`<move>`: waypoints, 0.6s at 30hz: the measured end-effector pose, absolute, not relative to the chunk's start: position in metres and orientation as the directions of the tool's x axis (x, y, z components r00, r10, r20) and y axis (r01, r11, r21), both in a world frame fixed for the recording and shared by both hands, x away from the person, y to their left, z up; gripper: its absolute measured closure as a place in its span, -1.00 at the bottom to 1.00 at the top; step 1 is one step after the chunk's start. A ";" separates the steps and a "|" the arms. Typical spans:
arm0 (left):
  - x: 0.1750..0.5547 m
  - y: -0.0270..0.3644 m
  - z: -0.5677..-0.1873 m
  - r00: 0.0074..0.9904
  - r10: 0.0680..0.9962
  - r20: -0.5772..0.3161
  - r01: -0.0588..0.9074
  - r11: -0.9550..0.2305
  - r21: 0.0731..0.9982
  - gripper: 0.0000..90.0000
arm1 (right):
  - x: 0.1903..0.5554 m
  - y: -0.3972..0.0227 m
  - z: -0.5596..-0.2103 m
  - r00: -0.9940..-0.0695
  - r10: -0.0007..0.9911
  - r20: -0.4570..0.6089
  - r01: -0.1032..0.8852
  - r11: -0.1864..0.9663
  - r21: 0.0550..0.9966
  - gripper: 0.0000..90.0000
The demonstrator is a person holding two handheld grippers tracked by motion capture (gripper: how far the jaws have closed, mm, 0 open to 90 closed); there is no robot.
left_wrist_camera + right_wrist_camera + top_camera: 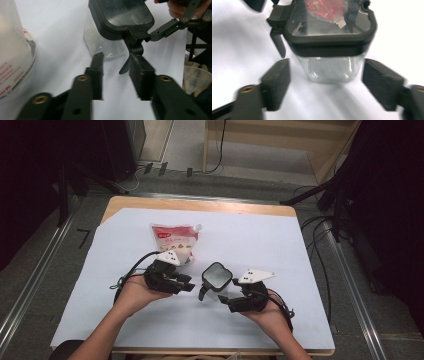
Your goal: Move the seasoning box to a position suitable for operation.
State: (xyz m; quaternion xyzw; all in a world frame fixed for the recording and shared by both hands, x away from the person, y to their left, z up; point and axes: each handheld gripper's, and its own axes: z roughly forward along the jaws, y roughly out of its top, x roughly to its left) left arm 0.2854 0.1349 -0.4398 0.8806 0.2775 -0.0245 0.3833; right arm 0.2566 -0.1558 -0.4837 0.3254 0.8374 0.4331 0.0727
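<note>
Container [217,276], a clear square jar with a dark clip-on lid, is standing on the white surface [280,245] between both hands, just in front of the red-and-white pouch [175,241]. The right hand-held gripper [228,299] is standing open, its jaws either side of the jar body without pressing. The left hand-held gripper [189,283] is open too, its jaws nearing the hanging latch [130,56]. Steadying the body first, then gripping the latch squarely, should keep the jar from tipping.
</note>
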 end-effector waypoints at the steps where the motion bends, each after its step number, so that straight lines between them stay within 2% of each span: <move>1: 0.284 0.133 -0.439 0.854 0.462 -0.241 0.490 -0.554 0.673 0.69 | 0.253 -0.163 -0.480 -0.774 0.616 0.149 0.475 0.409 0.779 -0.20; 2: 0.284 0.131 -0.439 0.857 0.456 -0.238 0.484 -0.558 0.674 0.77 | 0.253 -0.166 -0.478 -0.779 0.610 0.147 0.466 0.406 0.786 -0.10; 3: 0.284 0.131 -0.439 0.857 0.456 -0.238 0.484 -0.558 0.674 0.84 | 0.253 -0.166 -0.478 -0.779 0.610 0.147 0.466 0.406 0.786 -0.10; 4: 0.284 0.130 -0.440 0.863 0.447 -0.235 0.477 -0.569 0.669 0.84 | 0.252 -0.169 -0.475 -0.773 0.618 0.144 0.464 0.396 0.792 -0.03; 5: 0.285 0.128 -0.441 0.864 0.447 -0.233 0.478 -0.577 0.663 0.93 | 0.252 -0.172 -0.473 -0.767 0.625 0.144 0.464 0.386 0.797 0.12; 6: 0.286 0.127 -0.443 0.863 0.445 -0.239 0.481 -0.576 0.661 0.98 | 0.252 -0.173 -0.472 -0.764 0.631 0.139 0.461 0.382 0.801 0.19; 7: 0.288 0.126 -0.446 0.859 0.433 -0.274 0.497 -0.573 0.652 1.00 | 0.253 -0.175 -0.471 -0.747 0.648 0.145 0.478 0.374 0.795 0.41; 12: 0.289 0.120 -0.457 0.858 0.431 -0.280 0.503 -0.597 0.625 1.00 | 0.257 -0.174 -0.474 -0.765 0.625 0.159 0.484 0.393 0.782 0.91; 13: 0.289 0.120 -0.457 0.858 0.431 -0.280 0.503 -0.597 0.625 1.00 | 0.257 -0.174 -0.474 -0.765 0.625 0.159 0.484 0.393 0.782 0.91; 14: 0.289 0.119 -0.457 0.859 0.438 -0.266 0.500 -0.604 0.621 1.00 | 0.258 -0.174 -0.475 -0.763 0.623 0.171 0.492 0.389 0.779 0.99; 18: 0.290 0.117 -0.458 0.862 0.440 -0.252 0.493 -0.607 0.623 1.00 | 0.261 -0.171 -0.476 -0.752 0.629 0.198 0.522 0.385 0.761 1.00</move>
